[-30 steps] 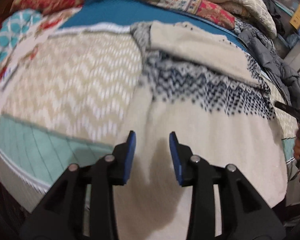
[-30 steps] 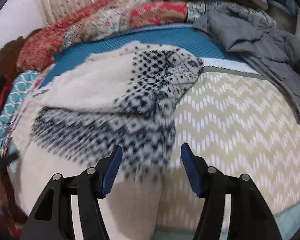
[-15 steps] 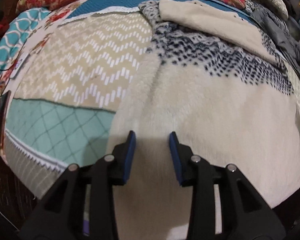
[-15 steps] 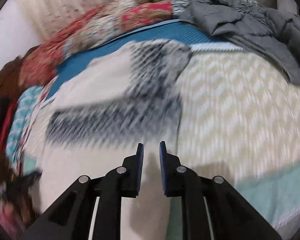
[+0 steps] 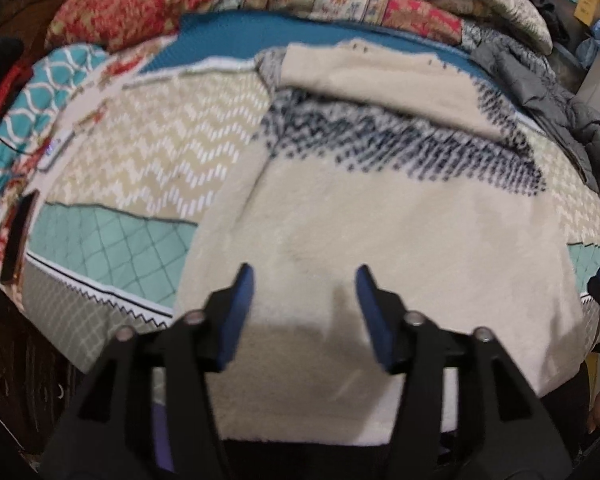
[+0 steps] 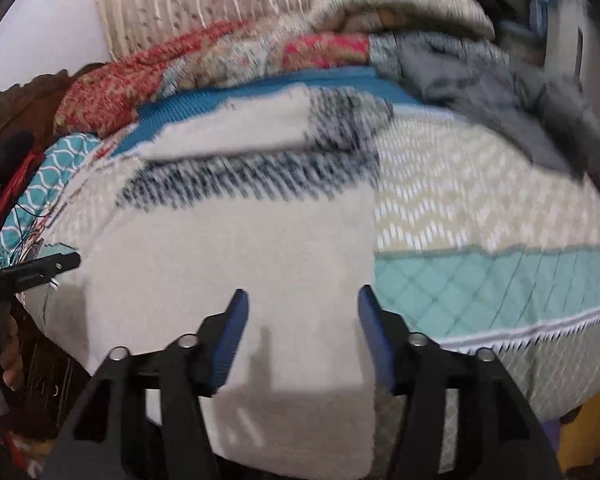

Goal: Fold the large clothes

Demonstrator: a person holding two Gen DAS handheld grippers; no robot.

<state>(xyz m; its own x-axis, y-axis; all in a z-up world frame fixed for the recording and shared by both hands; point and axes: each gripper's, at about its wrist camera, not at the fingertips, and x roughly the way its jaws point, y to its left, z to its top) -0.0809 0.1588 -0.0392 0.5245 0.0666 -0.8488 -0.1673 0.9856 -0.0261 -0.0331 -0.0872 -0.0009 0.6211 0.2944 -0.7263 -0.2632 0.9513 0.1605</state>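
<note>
Left gripper (image 5: pixel 304 280) jaws just opened, empty, above cream sweater (image 5: pixel 380 232)

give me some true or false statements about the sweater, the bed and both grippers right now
1. The cream sweater lies spread on the bedspread. True.
2. The left gripper is clamped on the sweater. False: it is open, with nothing pinched between its fingers.
3. The right gripper is open above the sweater. True.
4. The sweater's patterned band is red. False: it is dark navy on cream.
5. A grey jacket lies at the bed's edge. True.
</note>
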